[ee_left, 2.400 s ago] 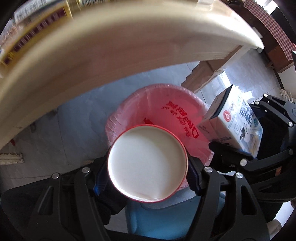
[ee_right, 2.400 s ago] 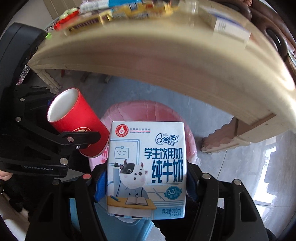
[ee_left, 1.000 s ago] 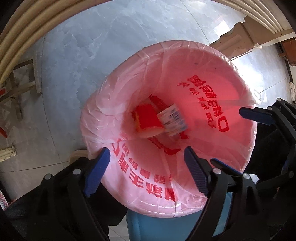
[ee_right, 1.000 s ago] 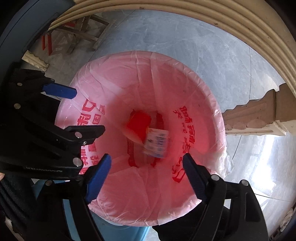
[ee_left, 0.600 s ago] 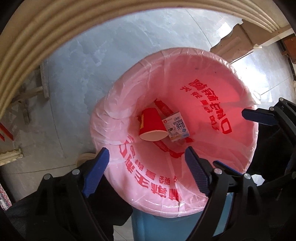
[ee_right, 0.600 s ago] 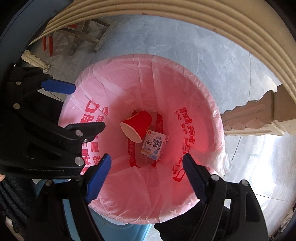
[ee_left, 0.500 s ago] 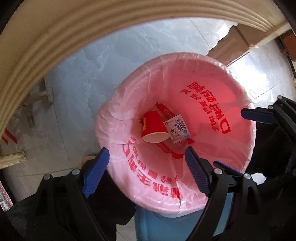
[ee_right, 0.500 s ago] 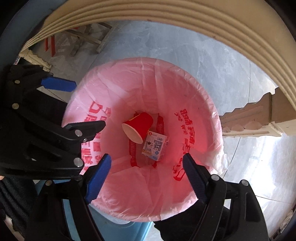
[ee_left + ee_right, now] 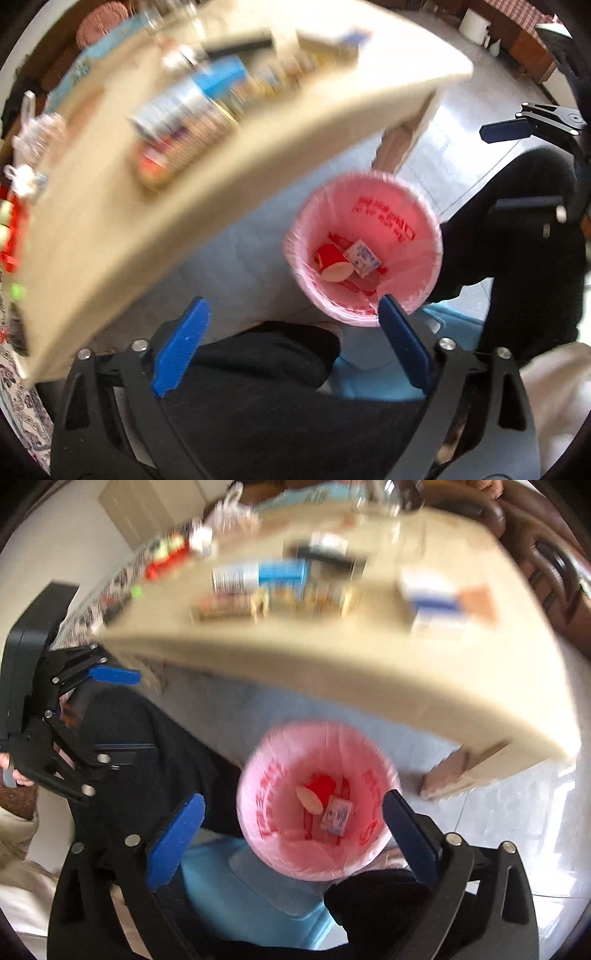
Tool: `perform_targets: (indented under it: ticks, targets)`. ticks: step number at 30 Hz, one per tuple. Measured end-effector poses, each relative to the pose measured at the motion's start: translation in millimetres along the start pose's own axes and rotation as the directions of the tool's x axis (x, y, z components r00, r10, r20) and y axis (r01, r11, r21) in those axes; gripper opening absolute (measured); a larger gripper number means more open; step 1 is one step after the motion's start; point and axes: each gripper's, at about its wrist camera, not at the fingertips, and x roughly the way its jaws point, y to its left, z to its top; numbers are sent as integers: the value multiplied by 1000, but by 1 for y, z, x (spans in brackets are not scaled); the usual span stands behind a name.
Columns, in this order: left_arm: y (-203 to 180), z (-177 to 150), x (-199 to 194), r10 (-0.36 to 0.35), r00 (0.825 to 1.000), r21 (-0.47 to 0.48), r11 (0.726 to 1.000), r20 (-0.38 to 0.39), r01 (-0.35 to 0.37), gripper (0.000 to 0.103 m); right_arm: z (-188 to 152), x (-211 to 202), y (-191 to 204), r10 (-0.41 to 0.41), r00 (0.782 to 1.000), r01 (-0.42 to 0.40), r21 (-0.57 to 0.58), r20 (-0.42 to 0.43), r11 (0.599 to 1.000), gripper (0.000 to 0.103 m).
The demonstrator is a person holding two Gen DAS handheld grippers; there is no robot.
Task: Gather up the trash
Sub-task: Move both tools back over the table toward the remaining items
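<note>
A bin lined with a pink bag (image 9: 406, 206) stands on the floor below the table edge. At its bottom lie a red paper cup (image 9: 330, 260) and a small milk carton (image 9: 362, 256), side by side. My left gripper (image 9: 292, 301) hangs high above and beside the bin; its jaws are opening with nothing between them. My right gripper (image 9: 294, 796) is also well above the bin (image 9: 317, 729), jaws opening and empty, with the cup (image 9: 321, 784) and carton (image 9: 337, 816) far below. Each gripper shows in the other's view: the right gripper (image 9: 515, 166) and the left gripper (image 9: 120, 710).
A beige table (image 9: 110, 221) juts over the floor, blurred, with snack packets (image 9: 177, 125) and boxes (image 9: 436, 609) on top. Its carved leg (image 9: 402, 147) stands behind the bin. A person's dark trouser legs (image 9: 266, 354) and a blue stool (image 9: 240, 886) are close under the grippers.
Both grippers have risen well away from the bin, which now looks small. The table top has come into view. Both pairs of jaws stand wider. Cup and carton lie still in the bag.
</note>
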Motion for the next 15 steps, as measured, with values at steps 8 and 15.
perform_targets:
  ticks: [8, 15]
  targets:
    - [58, 50, -124, 21, 993, 39, 999, 115, -25, 95, 74, -119, -3, -64, 983, 66, -7, 174, 998, 96]
    - [90, 88, -153, 21, 991, 29, 999, 134, -25, 95, 120, -166, -14, -103, 963, 108, -7, 249, 994, 96]
